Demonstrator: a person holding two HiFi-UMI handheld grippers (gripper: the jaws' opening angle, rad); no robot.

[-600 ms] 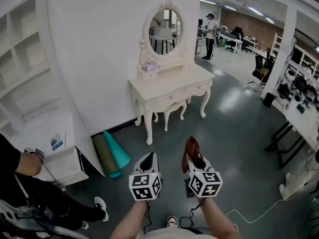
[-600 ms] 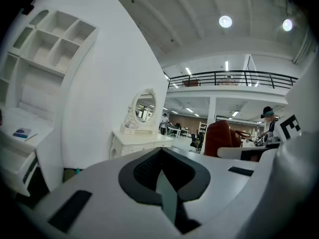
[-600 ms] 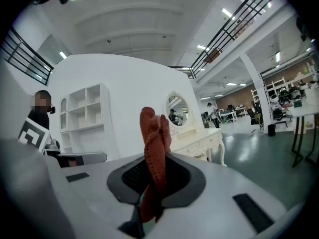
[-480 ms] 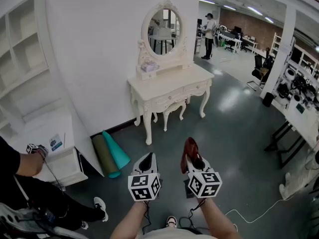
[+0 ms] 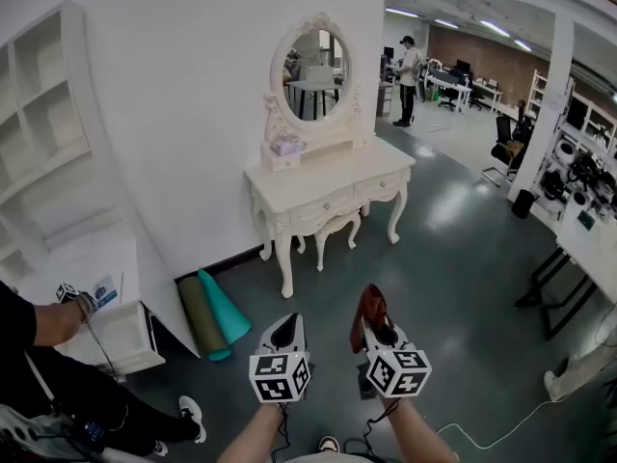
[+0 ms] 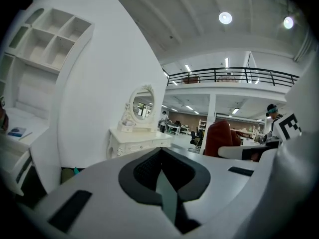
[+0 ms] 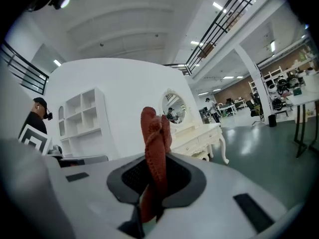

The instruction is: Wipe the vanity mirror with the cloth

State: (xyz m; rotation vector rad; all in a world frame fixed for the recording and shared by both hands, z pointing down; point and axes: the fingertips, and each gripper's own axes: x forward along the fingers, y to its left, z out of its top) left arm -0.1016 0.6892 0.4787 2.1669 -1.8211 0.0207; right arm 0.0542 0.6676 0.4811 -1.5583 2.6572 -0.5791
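Observation:
An oval vanity mirror (image 5: 315,63) in a carved cream frame stands on a cream dressing table (image 5: 337,177) against the white wall, a few steps ahead of me. My right gripper (image 5: 370,312) is shut on a dark red cloth (image 5: 369,306) that sticks up from its jaws; the cloth (image 7: 155,148) fills the middle of the right gripper view, with the mirror (image 7: 172,109) behind it. My left gripper (image 5: 284,330) is shut and holds nothing. It points toward the mirror (image 6: 141,106) from far off.
A stool (image 5: 333,228) sits under the table and a small pale item (image 5: 286,145) rests on its top. Rolled green mats (image 5: 214,309) lean by the wall. White shelving (image 5: 58,143) stands left; a seated person (image 5: 39,355) is beside it. Desks (image 5: 578,239) line the right.
The head view has shifted a little, so the dressing table and mirror sit slightly lower and nearer the middle. Both grippers hold the same pose, the cloth still clamped.

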